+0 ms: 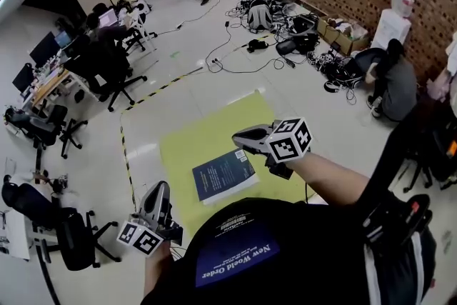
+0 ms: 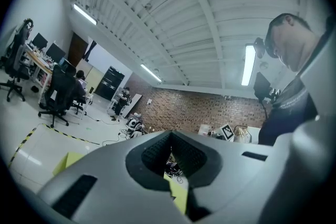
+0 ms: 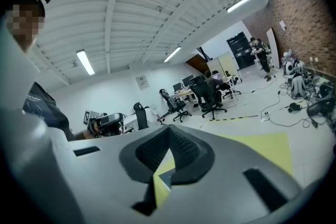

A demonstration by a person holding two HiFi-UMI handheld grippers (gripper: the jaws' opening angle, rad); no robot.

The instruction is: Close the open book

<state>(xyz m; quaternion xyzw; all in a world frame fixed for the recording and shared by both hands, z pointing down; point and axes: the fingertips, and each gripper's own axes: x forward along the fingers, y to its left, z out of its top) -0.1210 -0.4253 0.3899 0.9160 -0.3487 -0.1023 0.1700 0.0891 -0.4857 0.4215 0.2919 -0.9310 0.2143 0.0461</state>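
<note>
- On the pale floor ahead lies a yellow mat (image 1: 187, 148), flat, matte and straight-edged;
- near its middle rests the book (image 1: 223, 175), a slim rectangle, dark blue cover up, seemingly already shut, long axis slanting up to the right;
- the right gripper (image 1: 240, 139), hard grey plastic, hovers by its far corner, nearer than the left gripper (image 1: 161, 191); both are clenched on nothing.

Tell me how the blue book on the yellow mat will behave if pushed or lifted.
The book lies flat on the yellow mat, so a push should slide it, not tip it. It looks thin and soft-covered: probably light, likely to sag if lifted by one edge.
</note>
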